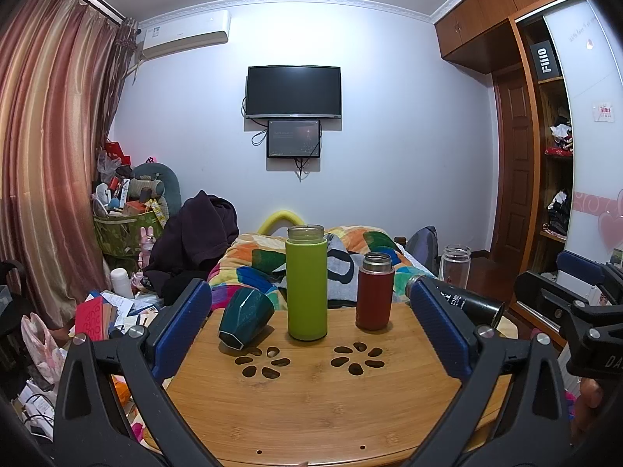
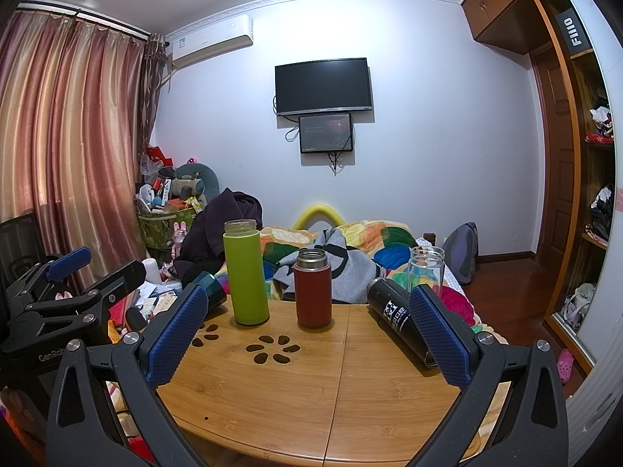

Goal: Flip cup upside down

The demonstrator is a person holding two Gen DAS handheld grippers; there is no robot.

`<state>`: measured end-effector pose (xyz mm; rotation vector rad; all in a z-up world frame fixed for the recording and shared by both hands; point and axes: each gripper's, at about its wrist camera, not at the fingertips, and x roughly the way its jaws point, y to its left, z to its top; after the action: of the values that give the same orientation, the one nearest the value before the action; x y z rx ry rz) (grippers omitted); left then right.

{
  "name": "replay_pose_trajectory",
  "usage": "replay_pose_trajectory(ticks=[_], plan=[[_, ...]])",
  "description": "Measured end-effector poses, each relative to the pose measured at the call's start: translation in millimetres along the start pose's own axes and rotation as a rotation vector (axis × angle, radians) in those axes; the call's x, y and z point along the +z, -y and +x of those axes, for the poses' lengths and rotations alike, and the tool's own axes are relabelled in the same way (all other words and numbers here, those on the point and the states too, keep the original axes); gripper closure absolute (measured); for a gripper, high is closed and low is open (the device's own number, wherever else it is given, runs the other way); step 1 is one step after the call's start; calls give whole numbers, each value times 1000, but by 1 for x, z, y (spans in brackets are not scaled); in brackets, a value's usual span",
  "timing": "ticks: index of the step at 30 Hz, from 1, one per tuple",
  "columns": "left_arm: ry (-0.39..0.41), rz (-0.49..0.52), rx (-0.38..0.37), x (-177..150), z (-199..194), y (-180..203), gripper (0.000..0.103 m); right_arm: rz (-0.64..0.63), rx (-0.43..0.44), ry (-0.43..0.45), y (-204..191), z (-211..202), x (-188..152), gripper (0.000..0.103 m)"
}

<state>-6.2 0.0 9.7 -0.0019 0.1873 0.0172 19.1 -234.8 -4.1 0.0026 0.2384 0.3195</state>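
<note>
A dark green faceted cup (image 1: 245,323) lies on its side at the left of the bamboo table (image 1: 311,397), base toward me. A tall lime green bottle (image 1: 307,284) and a short red bottle (image 1: 374,292) stand upright, lids off. A black bottle (image 2: 401,321) lies on its side at the right. My left gripper (image 1: 311,327) is open and empty, near the table's front, the green cup just inside its left finger. My right gripper (image 2: 307,330) is open and empty, the black bottle by its right finger. The green cup (image 2: 212,292) is partly hidden behind the right gripper's left finger.
A clear glass jar (image 2: 426,270) stands at the table's far right edge. Behind the table is a bed with a colourful quilt (image 1: 264,257) and dark clothes. Cluttered boxes and papers fill the floor at left (image 1: 113,311). A wardrobe (image 2: 584,194) is at right.
</note>
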Motion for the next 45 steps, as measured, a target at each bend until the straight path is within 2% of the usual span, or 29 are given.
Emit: replay_pose_trajectory(ticks=[22, 30, 36, 45], plan=[[-11, -16, -13, -2, 2, -2, 0, 1, 1, 1, 0, 0, 0, 0], [-58, -25, -52, -2, 14, -1, 0, 1, -6, -2, 4, -1, 3, 0], [-166, 0, -151, -4, 62, 12, 0, 24, -29, -26, 20, 11, -7, 0], [-384, 65, -226, -16, 182, 65, 0, 103, -85, -99, 71, 34, -31, 0]])
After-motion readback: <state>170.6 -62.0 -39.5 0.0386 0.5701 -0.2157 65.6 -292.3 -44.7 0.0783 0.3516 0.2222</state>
